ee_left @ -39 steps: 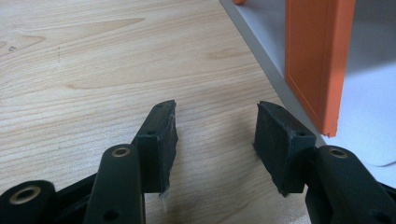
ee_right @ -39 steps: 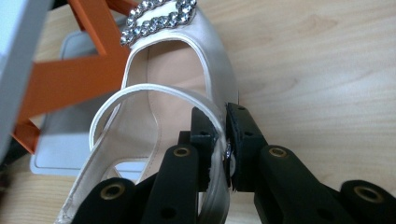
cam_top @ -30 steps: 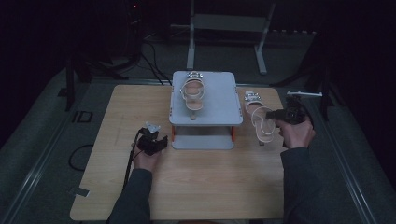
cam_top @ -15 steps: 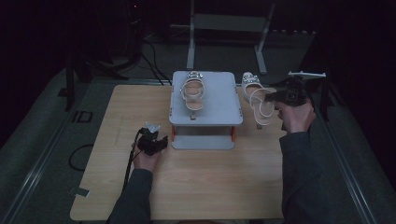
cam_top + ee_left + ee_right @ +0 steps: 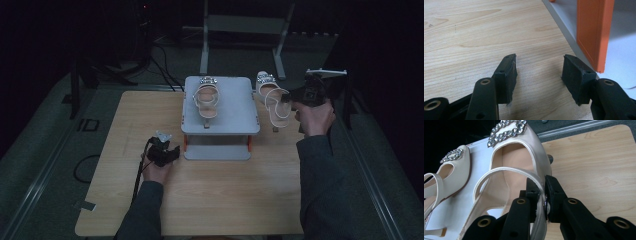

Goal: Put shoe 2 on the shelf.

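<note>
Resting on the wooden bench (image 5: 210, 200) just left of the grey stand (image 5: 235, 117), the left hand-held gripper (image 5: 162, 152) has its jaws spread apart with nothing between them; in the left gripper view (image 5: 537, 75) bare wood grain lies under them, and the stand's orange leg (image 5: 594, 32) rises close beside the right-hand jaw. A black cable runs from this hand-held gripper toward the bench's near edge. On the stand's flat grey top, toward its left half, lies one cream sandal (image 5: 206, 100) with a sparkling buckle; the right half of that top is bare. Just off the stand's right edge, the second sandal (image 5: 274, 100) hangs above the bench, held by the right hand-held gripper (image 5: 287, 100). In the right gripper view its jaws (image 5: 543, 195) are pinched on the thin back strap of that sandal (image 5: 516, 162), a glossy cream shoe with an open toe and a rhinestone buckle (image 5: 507, 131). The other sandal (image 5: 451, 172) shows beside it on the white-grey top. Right of the stand, the bench is open wood up to its rounded corner.
</note>
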Tool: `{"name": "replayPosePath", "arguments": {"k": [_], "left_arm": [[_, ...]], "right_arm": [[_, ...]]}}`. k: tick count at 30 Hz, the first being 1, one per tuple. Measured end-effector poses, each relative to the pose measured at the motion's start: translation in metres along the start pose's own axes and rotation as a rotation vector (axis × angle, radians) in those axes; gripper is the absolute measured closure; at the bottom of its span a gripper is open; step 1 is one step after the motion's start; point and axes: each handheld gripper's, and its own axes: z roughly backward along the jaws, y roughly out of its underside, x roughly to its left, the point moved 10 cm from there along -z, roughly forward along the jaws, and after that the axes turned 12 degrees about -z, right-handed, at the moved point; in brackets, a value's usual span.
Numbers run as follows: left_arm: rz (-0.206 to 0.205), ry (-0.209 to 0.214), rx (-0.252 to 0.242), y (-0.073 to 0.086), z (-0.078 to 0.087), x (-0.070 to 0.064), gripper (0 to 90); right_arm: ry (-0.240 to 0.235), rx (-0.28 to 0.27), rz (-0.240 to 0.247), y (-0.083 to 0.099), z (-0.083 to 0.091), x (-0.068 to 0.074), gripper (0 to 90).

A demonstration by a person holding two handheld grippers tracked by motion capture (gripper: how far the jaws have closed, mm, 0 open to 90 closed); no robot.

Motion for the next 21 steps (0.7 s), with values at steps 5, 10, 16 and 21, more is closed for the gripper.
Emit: {"name": "replayPosePath", "arguments": {"k": [5, 10, 16, 21], "left_arm": [[0.0, 0.0, 0.0, 0.0, 0.0, 0.0, 45.7], [0.0, 0.0, 0.0, 0.0, 0.0, 0.0, 45.7], [-0.001, 0.001, 0.001, 0.0, 0.0, 0.0, 45.2], [-0.001, 0.002, 0.0, 0.0, 0.0, 0.0, 45.1]], "right_arm": [[-0.006, -0.001, -0.001, -0.003, 0.001, 0.005, 82.4], [-0.011, -0.003, -0.002, -0.005, 0.001, 0.011, 82.4], [-0.022, 0.001, -0.005, -0.006, 0.0, 0.018, 82.4], [-0.027, 0.008, -0.004, -0.005, -0.005, 0.025, 82.4]]}}
